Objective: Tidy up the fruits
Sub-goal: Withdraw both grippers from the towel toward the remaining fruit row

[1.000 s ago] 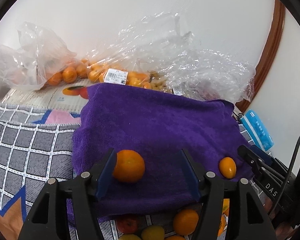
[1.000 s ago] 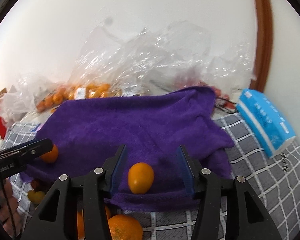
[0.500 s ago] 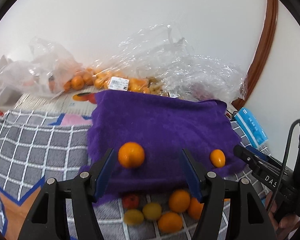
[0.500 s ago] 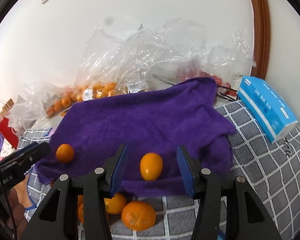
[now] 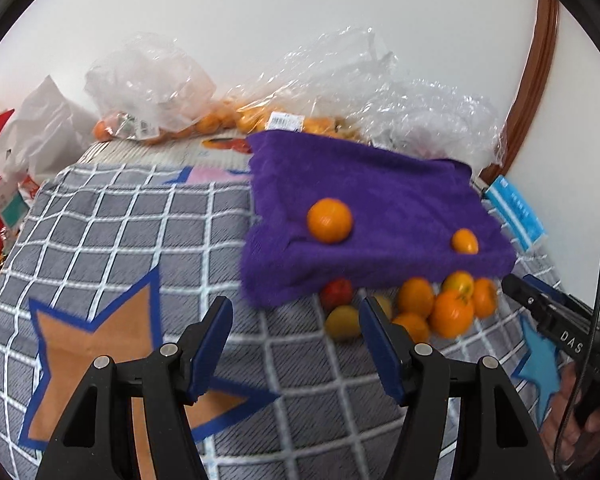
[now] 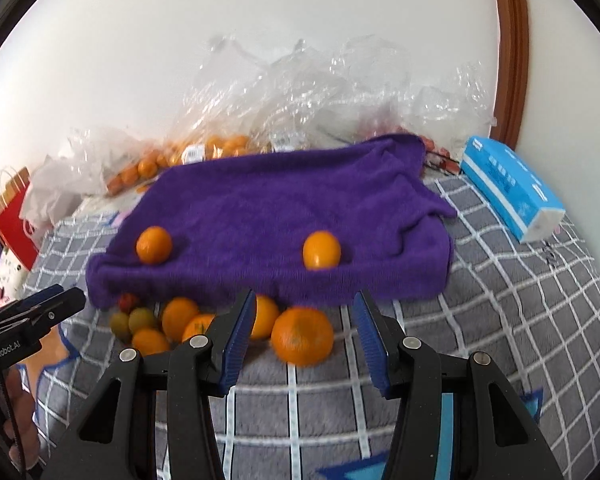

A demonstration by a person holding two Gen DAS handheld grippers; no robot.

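Two oranges, a round one and a smaller oval one, sit on the purple towel; a loose pile of fruit waits unsorted below its edge. Left claw and right claw both hang open, empty.

Two orange fruits lay well apart on the purple towel, near its front edge: a round one toward the left, a slightly oval one toward the right. Just past that edge, a loose cluster of fruits rested on the grey checked blanket: several oranges, the biggest rightmost, two yellow-green ones and one small red.
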